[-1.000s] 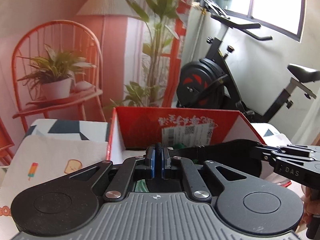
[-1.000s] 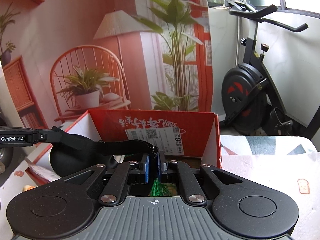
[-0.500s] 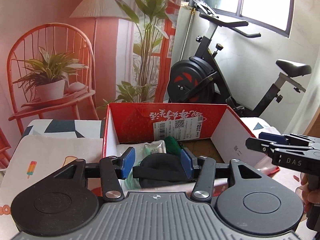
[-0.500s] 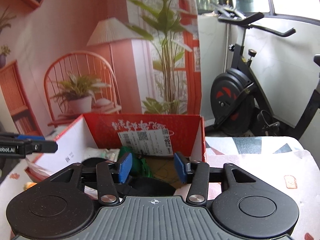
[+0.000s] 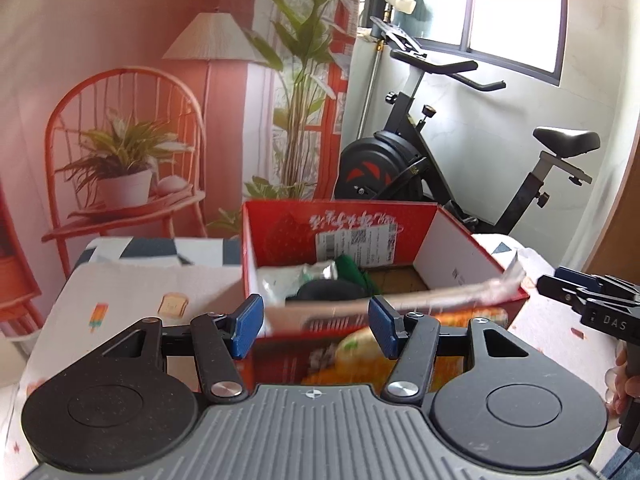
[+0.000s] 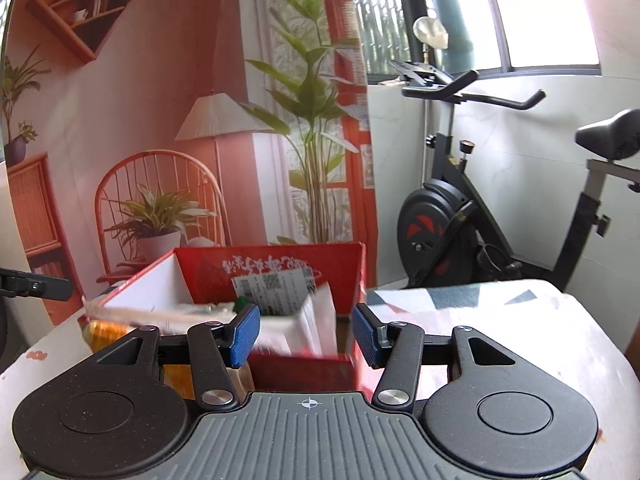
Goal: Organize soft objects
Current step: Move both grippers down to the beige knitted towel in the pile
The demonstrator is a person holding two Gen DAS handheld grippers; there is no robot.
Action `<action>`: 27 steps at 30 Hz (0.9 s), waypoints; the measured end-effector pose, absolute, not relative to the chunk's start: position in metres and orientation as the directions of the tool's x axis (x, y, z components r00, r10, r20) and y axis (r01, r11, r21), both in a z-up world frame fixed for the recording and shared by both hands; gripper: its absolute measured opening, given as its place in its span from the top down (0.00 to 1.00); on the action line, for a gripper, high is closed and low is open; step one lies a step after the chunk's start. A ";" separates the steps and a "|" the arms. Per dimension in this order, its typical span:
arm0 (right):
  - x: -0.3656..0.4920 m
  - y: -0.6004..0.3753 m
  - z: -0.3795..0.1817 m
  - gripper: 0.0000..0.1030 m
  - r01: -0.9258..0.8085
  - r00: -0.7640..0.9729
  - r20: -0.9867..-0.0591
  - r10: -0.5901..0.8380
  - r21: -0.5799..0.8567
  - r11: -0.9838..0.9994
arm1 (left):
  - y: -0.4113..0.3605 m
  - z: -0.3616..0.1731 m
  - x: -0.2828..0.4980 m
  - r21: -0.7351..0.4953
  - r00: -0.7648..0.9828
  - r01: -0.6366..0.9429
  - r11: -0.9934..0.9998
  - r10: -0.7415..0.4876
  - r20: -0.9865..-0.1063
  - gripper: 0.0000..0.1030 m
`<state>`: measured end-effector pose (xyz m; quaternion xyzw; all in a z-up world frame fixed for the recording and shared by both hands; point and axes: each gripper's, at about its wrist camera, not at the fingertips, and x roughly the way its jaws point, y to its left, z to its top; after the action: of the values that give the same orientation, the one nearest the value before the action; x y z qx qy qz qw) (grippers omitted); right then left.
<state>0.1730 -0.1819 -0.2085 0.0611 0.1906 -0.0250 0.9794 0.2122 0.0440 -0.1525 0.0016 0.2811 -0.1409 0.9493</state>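
A red cardboard box [image 5: 456,236] stands open on the table, also in the right wrist view [image 6: 276,260]. Inside lie a black soft object [image 5: 328,292], a green cloth [image 5: 352,270] and a clear plastic packet [image 5: 288,280]. My left gripper [image 5: 315,326] is open and empty, held in front of the box's near wall. My right gripper [image 6: 306,334] is open and empty, just in front of the box's near right corner. The right gripper also shows at the right edge of the left wrist view [image 5: 588,300].
A patterned tablecloth [image 5: 132,296] covers the table. An exercise bike [image 5: 420,160] stands behind the table on the right. A printed backdrop with a chair and plants [image 5: 132,152] hangs behind. A box flap with a colourful print [image 5: 400,340] hangs at the front.
Both grippers were shut on the black soft object over the box. They opened, it dropped into the box, and both grippers have drawn back and up.
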 end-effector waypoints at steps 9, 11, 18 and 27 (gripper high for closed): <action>0.149 -0.176 -0.271 0.53 0.114 0.870 -0.493 -0.014 0.173 0.978 | 0.062 -0.219 0.192 -0.234 0.753 0.099 0.967 -0.227 -0.618 0.42; 0.150 -0.170 -0.285 0.54 0.113 0.852 -0.524 -0.008 0.168 0.979 | 0.065 -0.234 0.190 -0.257 0.733 0.083 0.963 -0.233 -0.639 0.42; 0.144 -0.156 -0.316 0.54 0.093 0.822 -0.569 -0.003 0.129 0.987 | 0.064 -0.261 0.192 -0.272 0.681 0.105 0.957 -0.268 -0.681 0.44; 0.142 -0.161 -0.325 0.54 0.087 0.820 -0.572 0.016 0.152 0.985 | 0.064 -0.284 0.185 -0.288 0.645 0.096 0.953 -0.280 -0.711 0.50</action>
<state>0.1422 -0.1614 -0.3253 0.0859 0.2996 -0.0187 0.9500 0.1853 0.0643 -0.2837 -0.1129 0.4079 -0.1046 0.9000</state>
